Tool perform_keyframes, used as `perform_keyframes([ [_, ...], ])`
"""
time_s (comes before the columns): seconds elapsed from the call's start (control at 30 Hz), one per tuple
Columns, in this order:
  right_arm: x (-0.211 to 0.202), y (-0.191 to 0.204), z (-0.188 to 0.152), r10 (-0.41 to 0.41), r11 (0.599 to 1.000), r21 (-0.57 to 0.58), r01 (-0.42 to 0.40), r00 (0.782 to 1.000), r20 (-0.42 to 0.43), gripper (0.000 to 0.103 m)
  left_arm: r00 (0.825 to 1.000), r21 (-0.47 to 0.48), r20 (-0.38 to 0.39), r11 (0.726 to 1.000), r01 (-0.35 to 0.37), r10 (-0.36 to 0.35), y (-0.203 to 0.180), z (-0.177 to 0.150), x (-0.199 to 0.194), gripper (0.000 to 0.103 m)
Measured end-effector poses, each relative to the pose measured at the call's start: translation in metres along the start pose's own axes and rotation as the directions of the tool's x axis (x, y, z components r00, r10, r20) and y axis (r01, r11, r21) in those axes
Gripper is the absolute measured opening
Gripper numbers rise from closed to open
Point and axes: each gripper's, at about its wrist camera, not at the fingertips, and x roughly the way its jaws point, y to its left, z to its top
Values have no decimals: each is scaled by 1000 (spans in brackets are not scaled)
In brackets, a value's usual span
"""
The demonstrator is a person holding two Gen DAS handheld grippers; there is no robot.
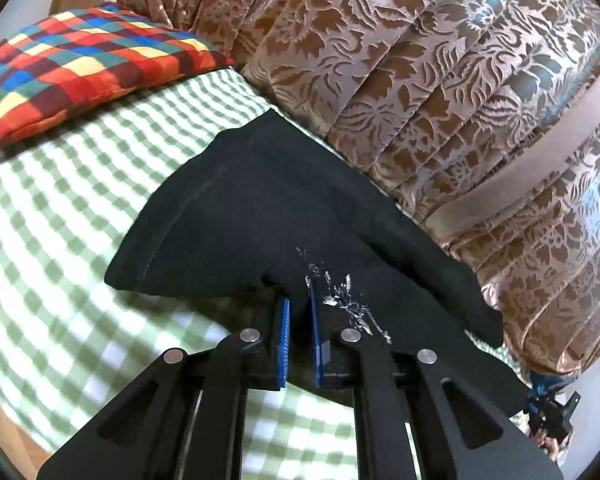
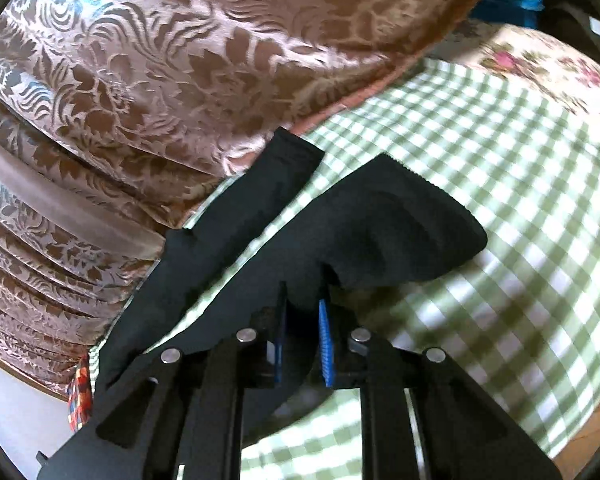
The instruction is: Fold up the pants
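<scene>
Your left claw (image 1: 298, 312) pinches pants (image 1: 260, 216); right claw (image 2: 304, 300) pinches pants at 12 o'clock. Fold mid-lift over bed (image 1: 60, 208); laying, smoothing left.

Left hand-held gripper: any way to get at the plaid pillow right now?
Probably not: the left hand-held gripper is shut on the black pants. The plaid pillow lies beyond them on the checked sheet.
</scene>
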Motion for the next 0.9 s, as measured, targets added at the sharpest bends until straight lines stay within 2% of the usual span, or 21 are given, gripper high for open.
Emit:
perform_keyframes([
  [0.13,6,-30,-17,-51,996,65,54,998,-46,13,996,30,-67,998,-58,60,13,-23,6,8],
  [0.23,8,-45,-23,-70,993,96,75,996,-58,15,988,50,-105,993,-105,110,22,-35,16,12],
  [0.27,10,-45,-23,-89,991,89,95,994,-67,19,988,44,-111,993,-107,111,25,-36,16,16],
  [0.33,5,-43,-21,-172,984,50,174,984,-41,45,989,17,-98,994,-108,109,36,-36,7,28],
  [0.37,0,-42,-20,-189,981,35,189,982,-19,50,991,-3,-79,994,-107,107,42,-34,0,38],
  [0.4,-6,-41,-20,-200,979,28,200,980,1,59,994,-46,-51,994,-101,99,54,-32,-11,47],
  [0.43,-13,-38,-18,-211,977,11,211,977,27,63,996,-92,-31,992,-86,84,65,-30,-20,49],
  [0.53,-27,-14,-21,-181,979,-79,187,980,78,71,998,-196,1,979,-59,61,92,-22,-33,50],
  [0.57,-28,-4,-23,-155,981,-105,163,984,82,72,999,-238,2,970,-50,52,100,-20,-33,55],
  [0.6,-27,8,-25,-121,982,-132,131,989,80,73,999,-260,-1,965,-38,39,102,-18,-31,59],
  [0.67,-19,40,-34,-31,978,-204,39,998,47,77,999,-289,-12,957,-35,34,109,-15,-21,59],
  [0.7,-11,58,-40,14,971,-239,-11,1000,12,79,999,-298,-9,954,-41,40,109,-14,-15,59],
  [0.73,-3,71,-45,44,965,-258,-48,999,-18,79,999,-300,-7,953,-34,34,110,-13,-9,53],
  [0.77,6,84,-51,72,958,-276,-83,996,-52,79,999,-290,-7,957,-34,33,109,-11,-6,24],
  [0.8,20,102,-61,101,944,-303,-128,989,-104,79,998,-257,-12,964,-69,69,105,-8,-1,5],
  [0.9,43,131,-85,125,917,-353,-185,974,-188,79,990,-207,9,969,-136,141,96,-2,-5,5],
])
